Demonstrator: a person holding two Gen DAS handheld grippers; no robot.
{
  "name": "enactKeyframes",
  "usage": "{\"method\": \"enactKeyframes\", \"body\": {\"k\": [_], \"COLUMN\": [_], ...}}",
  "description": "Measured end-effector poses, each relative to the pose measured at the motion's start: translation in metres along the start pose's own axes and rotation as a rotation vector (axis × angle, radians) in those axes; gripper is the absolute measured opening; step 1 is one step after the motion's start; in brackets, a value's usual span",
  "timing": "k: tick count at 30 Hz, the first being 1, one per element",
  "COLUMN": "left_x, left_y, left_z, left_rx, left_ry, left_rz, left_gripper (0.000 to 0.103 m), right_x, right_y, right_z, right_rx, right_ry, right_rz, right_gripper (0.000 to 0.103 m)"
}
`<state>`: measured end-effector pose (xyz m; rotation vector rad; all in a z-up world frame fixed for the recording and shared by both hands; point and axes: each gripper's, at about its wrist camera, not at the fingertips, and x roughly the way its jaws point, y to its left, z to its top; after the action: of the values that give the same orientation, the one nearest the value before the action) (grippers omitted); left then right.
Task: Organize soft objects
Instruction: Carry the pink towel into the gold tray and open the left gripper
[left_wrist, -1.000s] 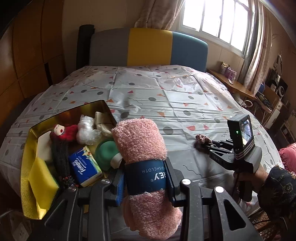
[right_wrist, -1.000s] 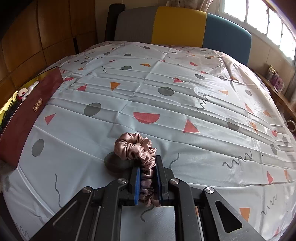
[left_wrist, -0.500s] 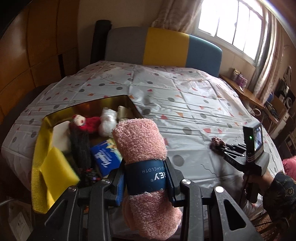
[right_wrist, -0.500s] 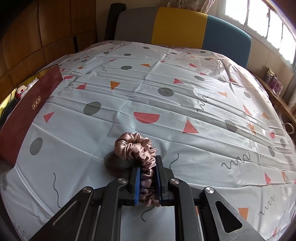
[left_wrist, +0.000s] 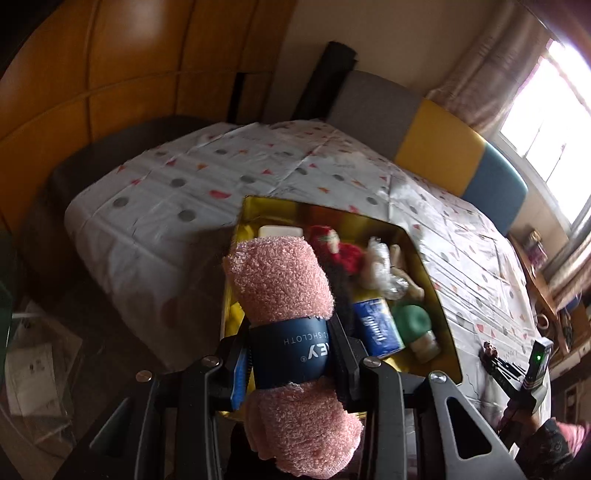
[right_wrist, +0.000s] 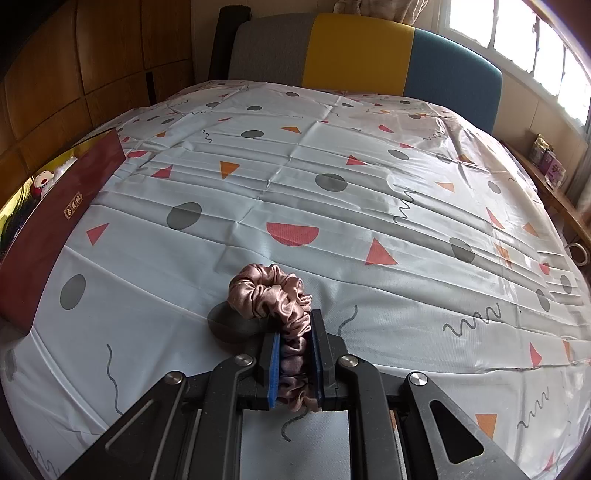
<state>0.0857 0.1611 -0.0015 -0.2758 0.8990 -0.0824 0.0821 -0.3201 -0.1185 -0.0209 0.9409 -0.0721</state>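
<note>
My left gripper (left_wrist: 291, 354) has swung sideways and rolled, so the gold-lined open box (left_wrist: 436, 280) that sat off to the left now lies straight ahead. Its jaws are clamped on the one rolled pink fuzzy dishcloth with a navy paper band (left_wrist: 280, 284), which I judge is close to being dropped in. My right gripper (right_wrist: 293, 358) hasn't budged; its jaws pinch one dusty-pink satin scrunchie (right_wrist: 269, 295) over the patterned bed sheet (right_wrist: 332, 155). The box holds roughly six items, including one blue tissue pack (left_wrist: 376, 326).
</note>
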Motion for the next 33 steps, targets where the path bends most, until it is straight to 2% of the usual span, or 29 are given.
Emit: {"method": "enactKeyframes", "body": {"k": [4, 7, 9, 11, 14, 18, 22, 25, 28, 31, 33], "left_x": [0.020, 0.039, 0.050, 0.067, 0.095, 0.132, 0.155, 0.146, 0.128, 0.105, 0.088], "left_y": [-0.006, -0.029, -0.048, -0.070, -0.088, -0.097, -0.087, -0.079, -0.080, -0.081, -0.080], "left_z": [0.001, 0.005, 0.011, 0.019, 0.029, 0.035, 0.038, 0.037, 0.035, 0.033, 0.028], "left_rx": [-0.049, -0.065, -0.038, 0.033, 0.088, 0.170, 0.144, 0.105, 0.095, 0.099, 0.112], "left_ry": [0.069, 0.127, 0.136, 0.145, 0.191, 0.237, 0.298, 0.275, 0.218, 0.155, 0.110], "left_rz": [-0.079, -0.156, -0.174, -0.160, -0.133, -0.045, -0.015, -0.025, -0.036, -0.024, 0.021], "left_gripper": [0.036, 0.036, 0.036, 0.036, 0.037, 0.038, 0.046, 0.054, 0.063, 0.064, 0.064], "right_x": [0.000, 0.000, 0.000, 0.000, 0.000, 0.001, 0.001, 0.001, 0.002, 0.002, 0.002], "right_y": [0.000, 0.001, 0.001, 0.001, 0.002, 0.001, 0.001, 0.001, 0.002, 0.003, 0.004], "right_z": [0.000, 0.000, 0.000, 0.000, 0.000, 0.000, 0.001, 0.001, 0.001, 0.001, 0.001], "right_rx": [-0.004, -0.007, -0.007, -0.009, -0.009, -0.007, -0.005, -0.005, -0.006, -0.016, -0.021], "right_ry": [0.000, 0.001, 0.001, 0.001, 0.001, 0.000, 0.000, 0.000, 0.000, 0.002, 0.003], "right_rz": [-0.005, -0.008, -0.009, -0.010, -0.012, -0.008, -0.005, -0.005, -0.007, -0.019, -0.026], "right_gripper": [0.014, 0.014, 0.014, 0.014, 0.014, 0.014, 0.014, 0.014, 0.014, 0.014, 0.014]}}
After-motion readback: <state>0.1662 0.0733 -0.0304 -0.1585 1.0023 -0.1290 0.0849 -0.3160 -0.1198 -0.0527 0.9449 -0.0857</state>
